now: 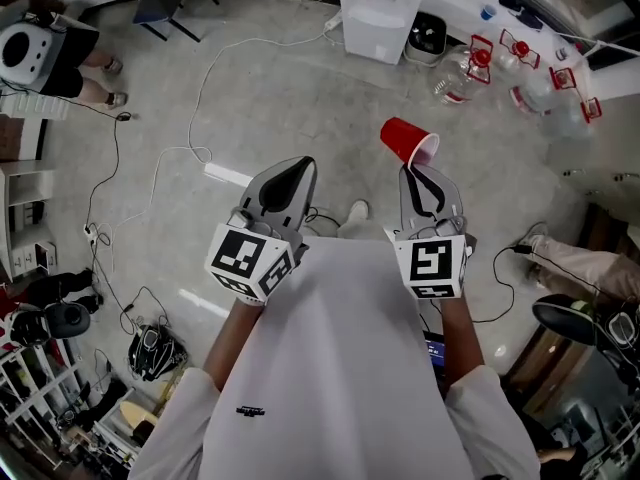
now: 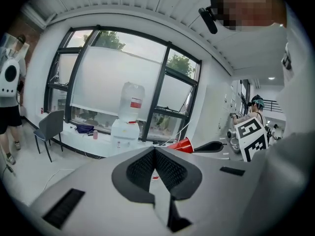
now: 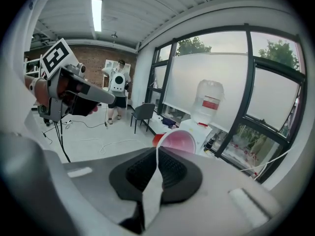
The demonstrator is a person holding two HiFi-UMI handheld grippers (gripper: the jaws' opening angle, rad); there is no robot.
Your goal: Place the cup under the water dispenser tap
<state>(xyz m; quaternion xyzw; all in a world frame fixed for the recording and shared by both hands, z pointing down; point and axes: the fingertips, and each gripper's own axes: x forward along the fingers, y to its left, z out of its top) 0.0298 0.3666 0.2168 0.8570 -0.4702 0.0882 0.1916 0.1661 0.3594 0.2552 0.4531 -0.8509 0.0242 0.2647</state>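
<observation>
My left gripper (image 1: 288,176) and right gripper (image 1: 420,173) reach forward side by side. The left's jaws press together on nothing; the right's pinch the rim of the cup (image 1: 408,140).

The cup (image 1: 409,140) sits pinched at the tip of the right gripper (image 1: 420,175). The left gripper (image 1: 293,168) is beside it, apart. The water dispenser (image 1: 381,14) stands well ahead, with bottles (image 1: 456,76) to its right.
</observation>
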